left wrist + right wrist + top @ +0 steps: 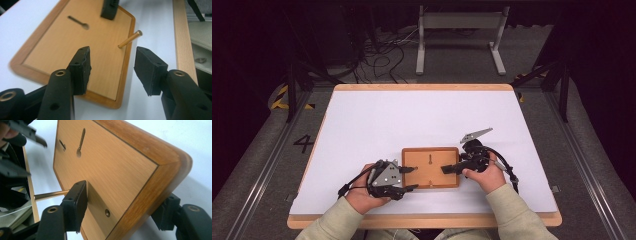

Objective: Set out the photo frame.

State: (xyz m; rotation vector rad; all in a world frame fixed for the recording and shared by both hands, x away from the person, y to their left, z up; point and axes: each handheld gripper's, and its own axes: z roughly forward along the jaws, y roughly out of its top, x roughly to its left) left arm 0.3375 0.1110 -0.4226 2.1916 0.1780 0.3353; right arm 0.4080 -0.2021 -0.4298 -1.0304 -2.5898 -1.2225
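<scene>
- A rectangular wooden frame with a pale back panel and darker rounded border (pixel 430 167) is lying back-side up near the front edge of the white table top (pixel 422 120), its long axis running left to right across the table.
- A keyhole-shaped hanging slot (pixel 430 159) is sitting in the panel, its narrow end pointing toward the far side of the table.
- A thin round wooden peg (pixel 130 39) is sticking out from the panel near the frame's front edge, leaning toward the person.
- The left gripper (pixel 409 178) is resting at the frame's left end with its jaws spread; in the left gripper view one pad (pixel 80 68) is hovering over the panel and the other is sitting beyond the border, gripping nothing.
- The right gripper (pixel 120 206) is pinching the frame's right end, one pad lying on the panel and the other under the border, with that end appearing tilted up.
- Beyond the table, a grey metal stand (pixel 460 37) and loose black cables (pixel 382 57) are lying on the floor, well apart from the work.
</scene>
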